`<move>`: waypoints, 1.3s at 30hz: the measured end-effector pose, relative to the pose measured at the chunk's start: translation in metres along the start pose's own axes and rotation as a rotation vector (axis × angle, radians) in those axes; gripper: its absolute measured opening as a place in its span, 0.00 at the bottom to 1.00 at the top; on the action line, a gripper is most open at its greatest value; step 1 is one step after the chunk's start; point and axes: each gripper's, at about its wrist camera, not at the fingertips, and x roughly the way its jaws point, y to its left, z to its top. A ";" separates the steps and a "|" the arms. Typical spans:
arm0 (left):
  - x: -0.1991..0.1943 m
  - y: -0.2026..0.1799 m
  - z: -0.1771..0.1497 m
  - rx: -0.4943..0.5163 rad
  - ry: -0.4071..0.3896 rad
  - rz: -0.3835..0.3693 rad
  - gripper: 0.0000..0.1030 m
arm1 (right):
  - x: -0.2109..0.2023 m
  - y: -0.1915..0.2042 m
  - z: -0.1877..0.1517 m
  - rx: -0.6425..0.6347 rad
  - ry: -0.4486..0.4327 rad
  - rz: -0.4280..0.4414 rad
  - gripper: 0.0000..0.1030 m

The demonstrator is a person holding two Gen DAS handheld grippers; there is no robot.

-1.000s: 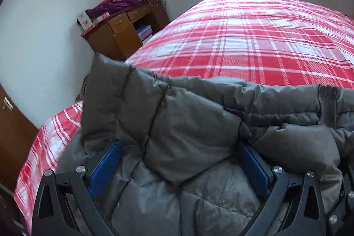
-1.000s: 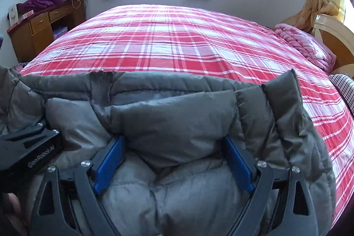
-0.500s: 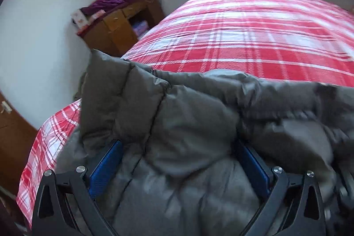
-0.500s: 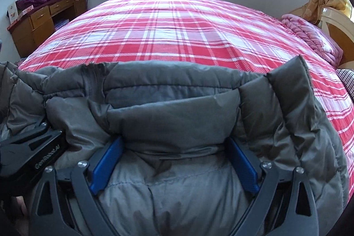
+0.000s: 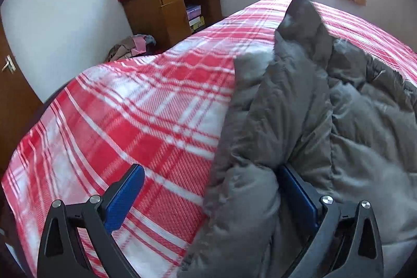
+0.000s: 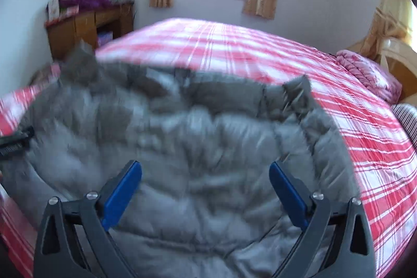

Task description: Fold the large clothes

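Note:
A grey quilted down jacket [image 6: 198, 147] lies on the red plaid bed [image 6: 234, 48], its upper edge folded over. In the left wrist view the jacket [image 5: 325, 121] fills the right side, one corner sticking up. My left gripper [image 5: 208, 197] is open at the jacket's left edge; its right finger touches the fabric, its left finger is over bare bedspread [image 5: 130, 116]. My right gripper [image 6: 206, 189] is open and empty just above the jacket's near part. The left gripper's body [image 6: 15, 142] shows at the left edge of the right wrist view.
A wooden desk [image 5: 172, 9] with boxes and purple cloth stands against the far left wall, a clothes pile [image 5: 133, 46] on the floor beside it. A pink blanket [image 6: 365, 69] and a headboard [image 6: 398, 59] are at the right. A door [image 5: 10, 85] is at the left.
Both grippers have let go of the jacket and pulled back. The left gripper swung left to the jacket's edge. The jacket has dropped onto the bed.

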 end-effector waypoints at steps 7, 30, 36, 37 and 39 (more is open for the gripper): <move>0.011 -0.005 -0.008 -0.048 0.014 -0.042 0.99 | 0.026 0.015 -0.018 -0.024 0.055 -0.033 1.00; -0.010 0.011 -0.026 -0.135 0.028 -0.319 0.56 | 0.002 0.022 -0.045 -0.089 0.020 -0.071 0.98; -0.017 0.000 -0.024 -0.100 0.035 -0.426 0.12 | 0.005 0.011 -0.046 -0.071 0.037 -0.048 1.00; -0.021 0.001 -0.022 -0.090 0.024 -0.427 0.08 | 0.005 0.010 -0.046 -0.073 0.034 -0.051 1.00; -0.029 0.011 -0.020 -0.112 0.008 -0.457 0.06 | 0.004 0.012 -0.047 -0.073 0.035 -0.053 1.00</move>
